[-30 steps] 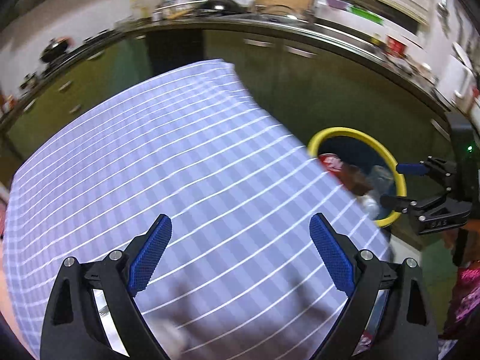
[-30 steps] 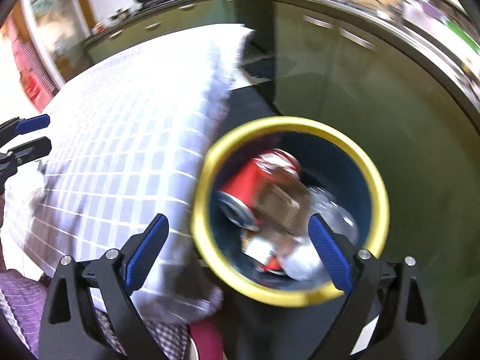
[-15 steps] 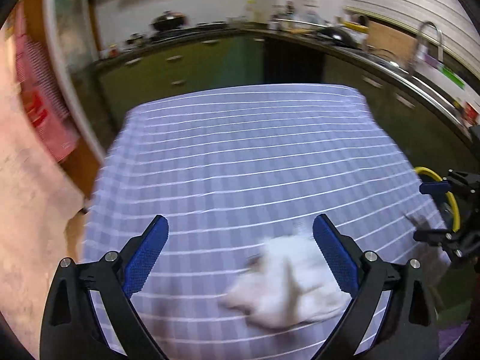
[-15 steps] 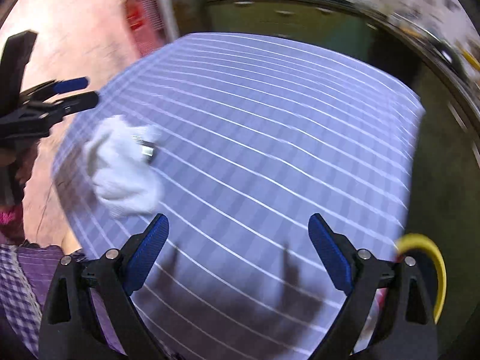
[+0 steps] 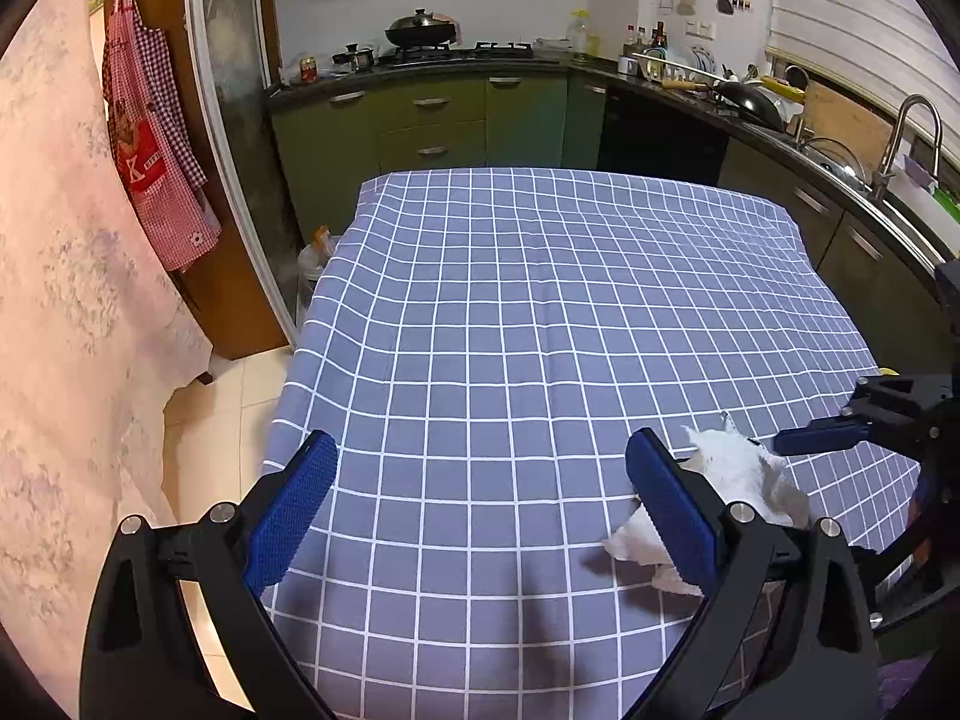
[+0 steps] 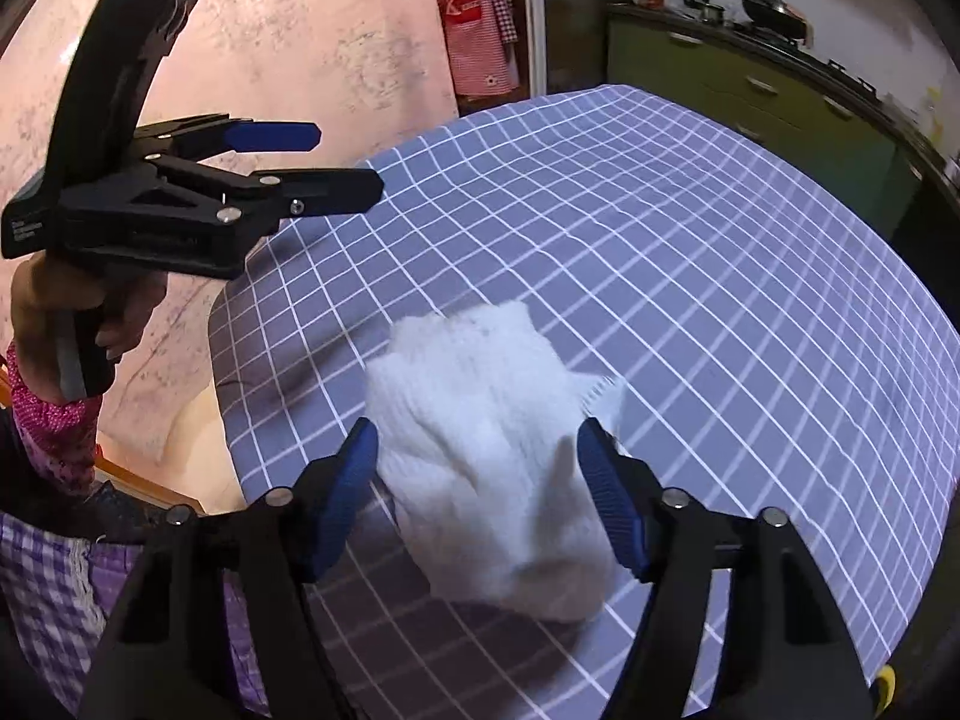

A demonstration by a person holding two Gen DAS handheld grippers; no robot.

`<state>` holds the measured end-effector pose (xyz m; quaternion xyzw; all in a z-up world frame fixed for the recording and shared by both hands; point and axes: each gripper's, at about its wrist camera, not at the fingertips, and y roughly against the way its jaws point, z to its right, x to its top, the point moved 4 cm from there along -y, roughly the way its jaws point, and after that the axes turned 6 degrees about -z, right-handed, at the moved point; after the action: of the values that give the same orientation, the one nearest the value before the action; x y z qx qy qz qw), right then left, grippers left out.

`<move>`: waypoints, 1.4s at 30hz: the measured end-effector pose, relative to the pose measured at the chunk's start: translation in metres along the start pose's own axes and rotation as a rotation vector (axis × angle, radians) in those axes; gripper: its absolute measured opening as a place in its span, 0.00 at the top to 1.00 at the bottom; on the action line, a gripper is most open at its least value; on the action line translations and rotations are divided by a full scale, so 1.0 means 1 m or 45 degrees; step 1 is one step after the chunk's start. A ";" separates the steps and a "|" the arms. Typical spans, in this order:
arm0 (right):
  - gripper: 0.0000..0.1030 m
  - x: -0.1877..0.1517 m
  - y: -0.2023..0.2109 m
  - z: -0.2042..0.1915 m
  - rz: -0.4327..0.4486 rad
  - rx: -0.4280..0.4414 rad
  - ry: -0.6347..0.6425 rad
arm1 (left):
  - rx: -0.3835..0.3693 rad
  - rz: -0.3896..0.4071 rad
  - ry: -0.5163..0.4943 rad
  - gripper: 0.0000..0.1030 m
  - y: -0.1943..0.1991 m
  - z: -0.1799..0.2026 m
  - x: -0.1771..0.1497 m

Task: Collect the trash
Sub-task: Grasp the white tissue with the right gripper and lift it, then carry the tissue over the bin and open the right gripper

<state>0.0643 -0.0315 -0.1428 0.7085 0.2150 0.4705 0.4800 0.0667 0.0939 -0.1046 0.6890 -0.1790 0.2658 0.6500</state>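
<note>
On table (image 6: 720,252), near its front edge: crumpled tissue (image 6: 498,450), white, lying between the pads of the right claw (image 6: 489,492). Jaws closing, not yet visibly pressing. Step: grasping trash; next calls for a firm pinch, then lift. Left claw (image 5: 480,516): wide, empty, beside the tissue, angled down.

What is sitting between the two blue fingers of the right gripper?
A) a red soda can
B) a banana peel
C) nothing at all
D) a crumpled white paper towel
D: in the right wrist view the crumpled white paper towel lies on the checked tablecloth between the closing jaws of the right gripper.
</note>
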 end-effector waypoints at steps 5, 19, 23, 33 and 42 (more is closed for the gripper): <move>0.51 0.001 -0.011 -0.004 -0.030 -0.017 0.017 | -0.002 -0.003 -0.006 0.07 -0.001 0.002 -0.001; 0.98 -0.001 0.032 0.007 0.097 0.033 -0.062 | 0.017 0.014 -0.027 0.07 0.004 0.008 0.004; 0.98 -0.001 0.058 0.011 0.164 0.046 -0.083 | 0.023 0.018 -0.033 0.07 0.008 0.010 0.005; 0.98 0.000 0.118 0.027 0.335 0.031 -0.144 | 0.031 0.026 -0.056 0.07 0.012 0.016 0.006; 0.98 -0.010 0.178 0.049 0.495 -0.011 -0.228 | 0.036 0.026 -0.077 0.07 0.013 0.021 0.008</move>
<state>0.0768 -0.1417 0.0050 0.7735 0.0288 0.4905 0.4005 0.0681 0.0731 -0.0900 0.7041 -0.2019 0.2539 0.6317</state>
